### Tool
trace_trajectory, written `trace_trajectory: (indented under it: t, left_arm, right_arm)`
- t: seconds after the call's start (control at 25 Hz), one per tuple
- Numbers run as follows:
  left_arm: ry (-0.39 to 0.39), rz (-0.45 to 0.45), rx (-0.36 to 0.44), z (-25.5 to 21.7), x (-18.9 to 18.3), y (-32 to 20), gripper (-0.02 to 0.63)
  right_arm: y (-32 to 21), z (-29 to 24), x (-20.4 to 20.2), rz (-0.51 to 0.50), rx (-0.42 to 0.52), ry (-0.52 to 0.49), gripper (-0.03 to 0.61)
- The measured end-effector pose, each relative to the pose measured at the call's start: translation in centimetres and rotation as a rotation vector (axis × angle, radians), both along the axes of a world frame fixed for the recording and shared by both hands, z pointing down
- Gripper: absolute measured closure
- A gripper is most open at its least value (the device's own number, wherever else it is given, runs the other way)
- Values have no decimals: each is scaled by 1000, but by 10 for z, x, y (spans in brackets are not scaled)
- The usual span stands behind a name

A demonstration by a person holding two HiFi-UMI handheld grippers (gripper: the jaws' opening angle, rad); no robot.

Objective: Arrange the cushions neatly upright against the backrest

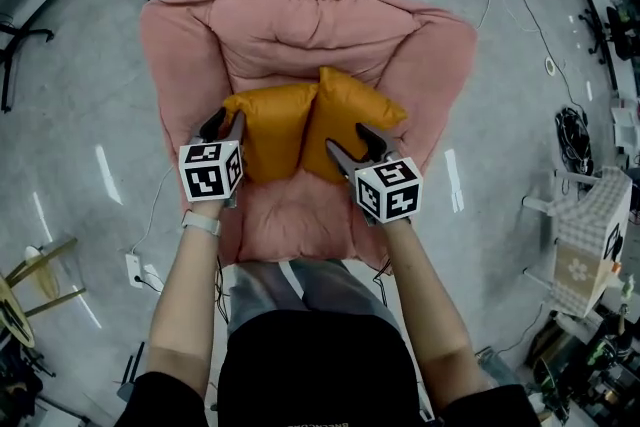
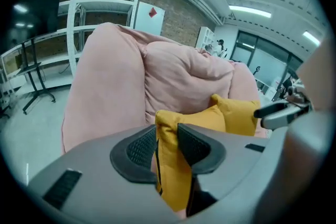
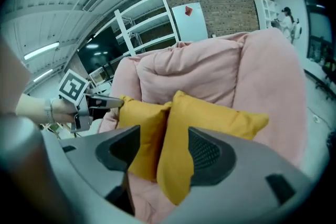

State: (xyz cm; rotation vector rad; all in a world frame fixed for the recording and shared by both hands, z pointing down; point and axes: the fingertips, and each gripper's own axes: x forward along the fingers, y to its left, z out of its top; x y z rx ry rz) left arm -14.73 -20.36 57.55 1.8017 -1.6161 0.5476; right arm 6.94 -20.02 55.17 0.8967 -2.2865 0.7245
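Two orange cushions stand side by side on the seat of a pink armchair (image 1: 300, 35), leaning on its backrest. My left gripper (image 1: 225, 123) is at the outer left corner of the left cushion (image 1: 275, 135). In the left gripper view its jaws (image 2: 167, 139) pinch that corner of the left cushion (image 2: 199, 120). My right gripper (image 1: 346, 138) is at the lower edge of the right cushion (image 1: 345, 105). In the right gripper view its jaws (image 3: 165, 152) stand wide around the right cushion (image 3: 210, 118). The right pad lies against it, and a gap shows at the left pad.
The armchair stands on a grey floor. A power strip (image 1: 133, 265) with cables lies at its left and a wooden stool (image 1: 40, 265) further left. A small table with a checked cloth (image 1: 590, 235) stands at the right. White shelving (image 2: 84, 8) is behind the chair.
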Motion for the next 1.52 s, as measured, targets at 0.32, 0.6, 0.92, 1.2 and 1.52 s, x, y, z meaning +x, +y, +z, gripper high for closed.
trace_trajectory:
  t: [0.32,0.6,0.92,1.2,1.52]
  left_arm:
    - [25,-57,9,-13,-16,9,451]
    - [41,-10,-68,2,40,66,436]
    - [-57,-66,-171,46,50,53,290]
    - [-16,-22,-129,51,51,23,344]
    - [-26,-92,-73,47,28,17,441]
  right_arm:
    - [-2,26,36,121,-5,134,293]
    - [-8,27,41,241,-24,157,261]
    - [2,57,58,376,-86,195,190]
    - [-25,68,67,371,2,254,246]
    - [-24,65,46,54,123,320,327]
